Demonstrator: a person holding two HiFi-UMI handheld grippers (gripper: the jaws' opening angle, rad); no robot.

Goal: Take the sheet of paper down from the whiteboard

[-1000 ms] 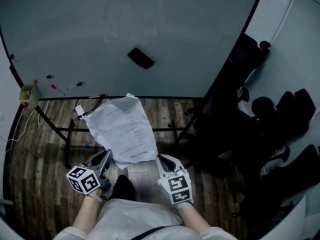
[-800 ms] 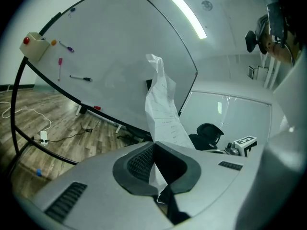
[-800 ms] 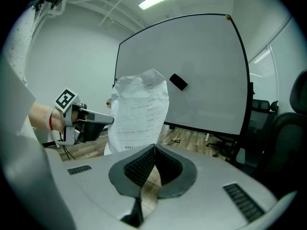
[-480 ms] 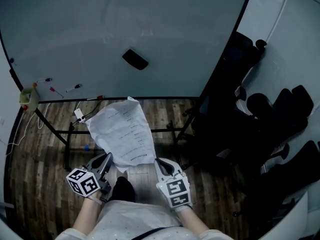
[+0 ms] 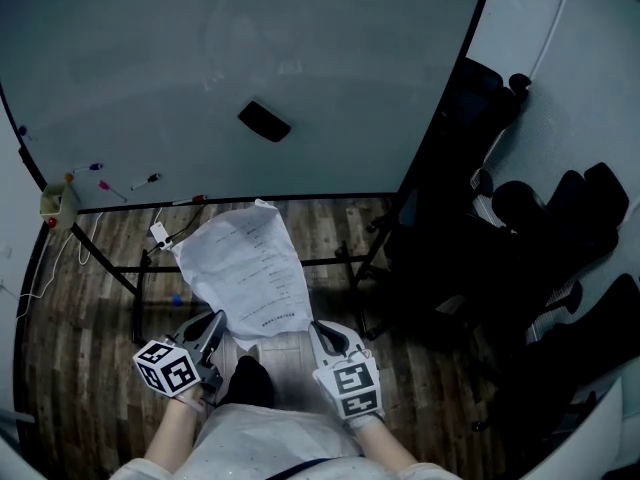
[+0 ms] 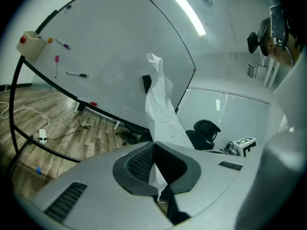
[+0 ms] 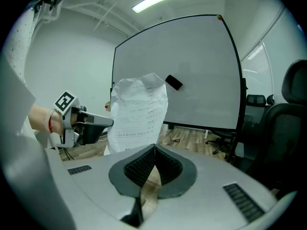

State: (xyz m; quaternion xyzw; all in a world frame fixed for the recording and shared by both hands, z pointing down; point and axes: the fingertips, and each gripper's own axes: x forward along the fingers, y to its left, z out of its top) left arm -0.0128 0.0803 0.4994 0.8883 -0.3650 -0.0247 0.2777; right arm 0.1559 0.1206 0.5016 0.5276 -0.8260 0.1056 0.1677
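The white printed sheet of paper (image 5: 250, 266) is off the whiteboard (image 5: 180, 58) and hangs in the air between my two grippers, curling upward away from me. My left gripper (image 5: 213, 325) is shut on its lower left edge; in the left gripper view the sheet (image 6: 160, 104) rises edge-on out of the left gripper (image 6: 154, 147). My right gripper (image 5: 318, 330) is shut at the lower right corner. From the right gripper view, the sheet (image 7: 139, 113) stands just beyond the closed right gripper (image 7: 154, 150), its bottom edge meeting the tips.
A black eraser (image 5: 264, 121) sticks to the board, with markers (image 5: 145, 180) and a small box (image 5: 58, 200) at its left edge. The board's black stand (image 5: 120, 268) crosses the wood floor below. Dark office chairs (image 5: 540, 218) crowd the right side.
Only the head view has shifted a little, so the board and eraser sit slightly further up and left. Both grippers keep their hold on the sheet in the same place.
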